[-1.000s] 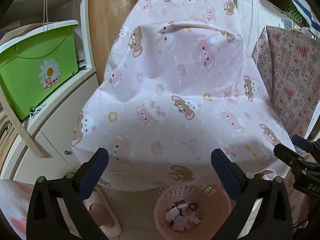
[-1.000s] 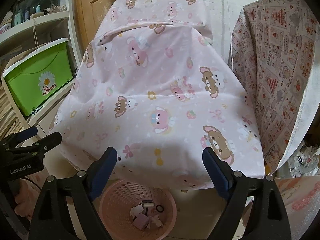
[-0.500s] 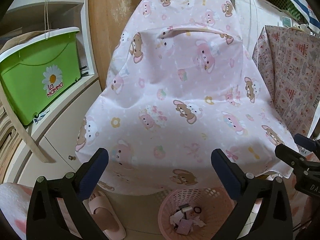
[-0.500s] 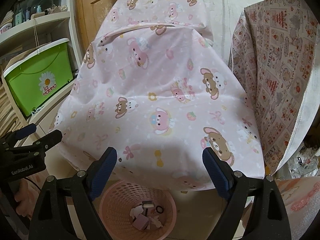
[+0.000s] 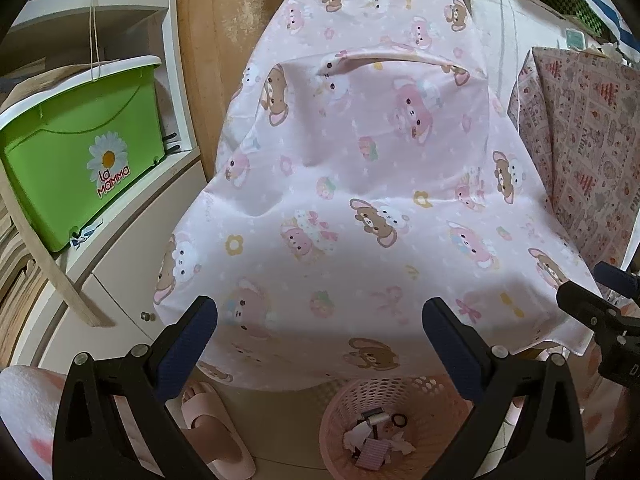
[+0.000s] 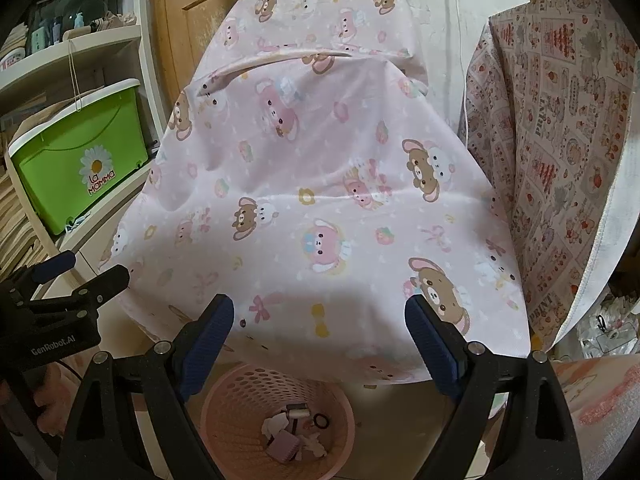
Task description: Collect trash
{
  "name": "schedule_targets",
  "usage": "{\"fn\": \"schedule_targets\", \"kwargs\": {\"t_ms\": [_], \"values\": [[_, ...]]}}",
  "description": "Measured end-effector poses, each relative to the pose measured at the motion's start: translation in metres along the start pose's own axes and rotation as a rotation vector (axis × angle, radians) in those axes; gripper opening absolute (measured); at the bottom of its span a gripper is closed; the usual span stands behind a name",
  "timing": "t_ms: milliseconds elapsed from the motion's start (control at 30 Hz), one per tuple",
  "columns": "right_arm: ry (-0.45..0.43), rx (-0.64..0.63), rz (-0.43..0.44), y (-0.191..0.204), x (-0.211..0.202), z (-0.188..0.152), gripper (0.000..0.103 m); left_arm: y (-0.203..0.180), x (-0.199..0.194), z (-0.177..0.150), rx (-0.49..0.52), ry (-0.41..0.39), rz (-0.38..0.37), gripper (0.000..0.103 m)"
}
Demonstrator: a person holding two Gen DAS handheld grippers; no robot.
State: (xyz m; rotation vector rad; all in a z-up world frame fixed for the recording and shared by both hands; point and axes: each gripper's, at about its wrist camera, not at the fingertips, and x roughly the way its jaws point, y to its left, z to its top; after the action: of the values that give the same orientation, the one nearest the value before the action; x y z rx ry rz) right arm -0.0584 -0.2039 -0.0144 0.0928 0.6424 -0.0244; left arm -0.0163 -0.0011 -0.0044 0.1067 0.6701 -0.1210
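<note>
**Both tongs idle above a basket that already holds the trash**

Next to nothing has changed over the last second. In the left wrist view the picture has slid down slightly, so the pink basket [image 5: 394,428] sits a little lower in the frame than it did; the right wrist view is unchanged. Neither hand has gone anywhere.

The left tongs [image 5: 320,344] are spread wide with nothing between them, low in the frame. The right tongs [image 6: 320,340] are likewise released and empty.

The trash [image 6: 294,432], paper scraps, a small pink packet and a dark ring, lies at the bottom of the basket, at the lower middle of both views, on the floor just under the front edge of the desk. The desk is draped in a pink cartoon cloth [image 5: 360,200], and no litter shows on it. A green box [image 5: 80,168] stands on a shelf at left, and a pale slipper [image 5: 216,436] lies on the floor left of the basket.

With nothing held and nothing visible left to pick up, collecting looks finished or nearly so.
</note>
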Motion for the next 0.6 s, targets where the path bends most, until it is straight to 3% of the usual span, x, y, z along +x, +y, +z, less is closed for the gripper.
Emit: {"fn": "schedule_targets", "kwargs": {"t_ms": [600], "values": [[-0.003, -0.002, 0.013, 0.0035, 0.0018, 0.0025, 0.089, -0.0027, 0.0028, -0.0001, 0.009, 0.007, 0.005, 0.102]]}}
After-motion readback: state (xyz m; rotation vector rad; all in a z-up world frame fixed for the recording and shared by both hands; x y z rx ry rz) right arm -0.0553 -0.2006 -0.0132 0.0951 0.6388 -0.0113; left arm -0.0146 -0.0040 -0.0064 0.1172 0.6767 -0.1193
